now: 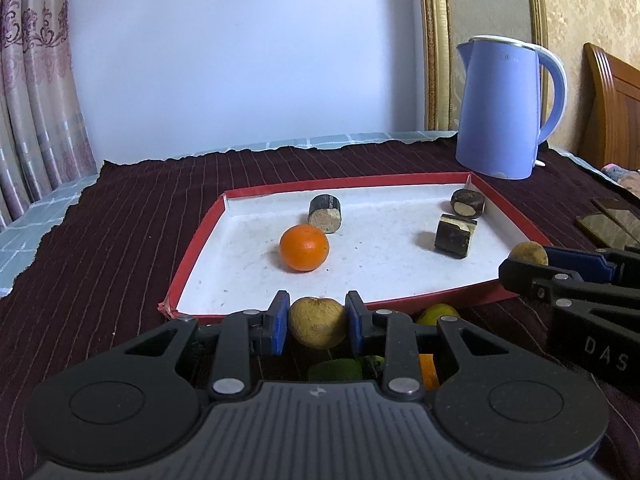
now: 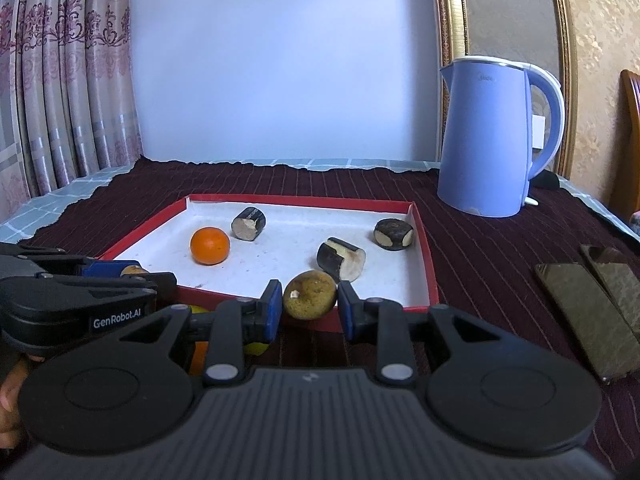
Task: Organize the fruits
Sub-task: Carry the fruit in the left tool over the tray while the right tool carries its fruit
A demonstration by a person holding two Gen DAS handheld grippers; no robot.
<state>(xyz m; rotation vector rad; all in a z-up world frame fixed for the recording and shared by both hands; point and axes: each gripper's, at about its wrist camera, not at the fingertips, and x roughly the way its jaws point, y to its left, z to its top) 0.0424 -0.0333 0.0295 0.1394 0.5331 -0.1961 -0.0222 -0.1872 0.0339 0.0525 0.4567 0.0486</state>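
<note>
Right now each hand-held gripper is clenched on a small brownish-yellow fruit, just short of the near rim of a shallow red-edged tray [image 1: 192, 240] that sits on a dark maroon striped cloth [image 1: 120, 220].

From the left wrist camera, the left gripper [image 1: 317, 322] has its blue pads pressed against both sides of a round tan fruit [image 1: 317, 323], held in front of the tray's near rim. Below and behind it, partly hidden by the gripper body, lie a green fruit [image 1: 334, 370], a yellow-green fruit [image 1: 438, 314] and an orange piece [image 1: 427, 370] on the cloth. At the right edge of that view the right gripper [image 1: 528, 258] shows from the side, with its own fruit peeping out at the tips.

From the right wrist camera, the right gripper [image 2: 309, 301] grasps a mottled brown-yellow fruit [image 2: 309, 295], which overlaps the tray's near rim in the picture. The left gripper [image 2: 134, 272] appears at the left edge, a sliver of its fruit visible between the pads.

Inside the tray, on its white floor, rest an orange [image 1: 304, 247] toward the left and three dark-skinned cut stem pieces with pale ends: one [image 1: 325, 208] just behind the orange, one [image 1: 454, 236] right of centre, and one [image 1: 467, 203] near the far right corner.

Beyond the tray's right corner stands a lilac electric kettle [image 1: 504, 108]. Dark flat slabs [image 2: 592, 300] lie on the cloth to the right.
</note>
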